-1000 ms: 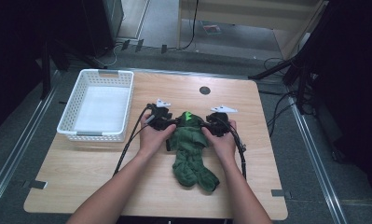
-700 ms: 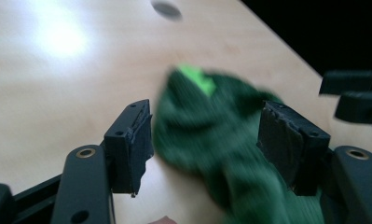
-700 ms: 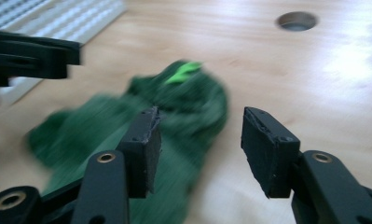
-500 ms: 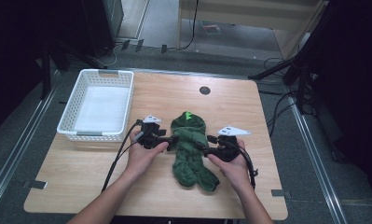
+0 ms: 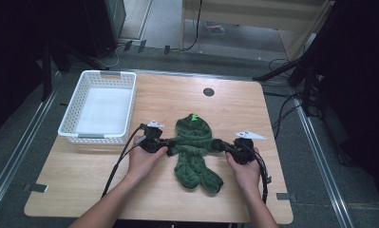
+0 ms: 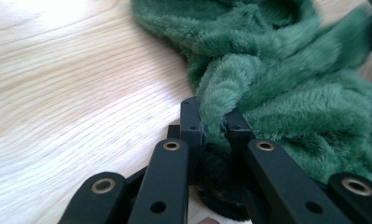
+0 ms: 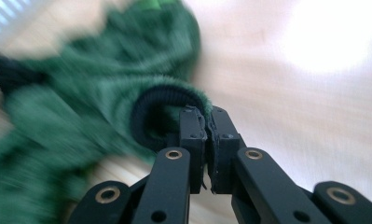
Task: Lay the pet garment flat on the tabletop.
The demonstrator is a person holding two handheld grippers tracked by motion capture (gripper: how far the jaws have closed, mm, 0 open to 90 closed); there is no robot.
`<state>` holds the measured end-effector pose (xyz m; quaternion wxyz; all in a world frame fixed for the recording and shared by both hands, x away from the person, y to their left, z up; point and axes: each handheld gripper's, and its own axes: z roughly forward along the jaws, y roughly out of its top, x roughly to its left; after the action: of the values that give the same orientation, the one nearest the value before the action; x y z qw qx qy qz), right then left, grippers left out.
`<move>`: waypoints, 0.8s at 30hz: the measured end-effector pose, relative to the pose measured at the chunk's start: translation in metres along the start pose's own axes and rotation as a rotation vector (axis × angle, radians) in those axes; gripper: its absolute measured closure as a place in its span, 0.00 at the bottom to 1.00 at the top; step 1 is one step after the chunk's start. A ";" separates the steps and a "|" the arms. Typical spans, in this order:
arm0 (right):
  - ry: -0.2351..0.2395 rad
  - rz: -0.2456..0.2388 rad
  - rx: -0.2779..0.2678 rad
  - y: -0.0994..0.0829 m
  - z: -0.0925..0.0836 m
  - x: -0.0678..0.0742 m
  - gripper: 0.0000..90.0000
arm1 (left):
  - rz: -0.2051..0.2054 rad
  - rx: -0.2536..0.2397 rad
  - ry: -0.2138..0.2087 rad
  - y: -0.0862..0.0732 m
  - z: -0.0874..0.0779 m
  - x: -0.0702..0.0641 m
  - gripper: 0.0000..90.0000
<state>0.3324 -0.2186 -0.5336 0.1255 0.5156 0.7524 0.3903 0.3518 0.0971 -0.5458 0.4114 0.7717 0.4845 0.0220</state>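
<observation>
Since the earlier pictures your two hands have come back toward you and spread apart, and the green fleece garment (image 5: 195,151) has been drawn out sideways between them, its sleeves now stretched left and right where before they were bunched near the hood.

You look to be early in the job. The garment lies flat on the wooden table (image 5: 106,190), about in the middle and a little toward your side, hood pointing away from you and legs trailing toward your right hand. The sleeves are spread, which I take to be the laying-out step done. No fold is made yet, and the white basket (image 5: 99,105) at the far left of the table stands with nothing in it, well apart from the garment. If folding and putting away is the aim, nearly all of that is left.

Your left gripper (image 6: 215,125) is clenched on the end of the left sleeve: in the left gripper view the plush is squeezed between the two jaws, with only the thickness of fabric keeping them apart. Your right gripper (image 7: 207,125) is likewise clamped, its jaws nearly meeting on the dark ribbed cuff (image 7: 161,95) of the other sleeve; that view is blurred, but the pinch on the cuff edge is plain enough
</observation>
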 end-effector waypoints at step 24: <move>0.141 0.031 -0.060 0.070 0.012 -0.008 0.51 | -0.132 -0.082 0.021 0.055 0.009 0.020 0.41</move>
<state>0.3903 -0.2086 -0.4932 0.0817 0.4944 0.7393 0.4498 0.4064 0.0963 -0.5232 0.4382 0.7203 0.5373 0.0225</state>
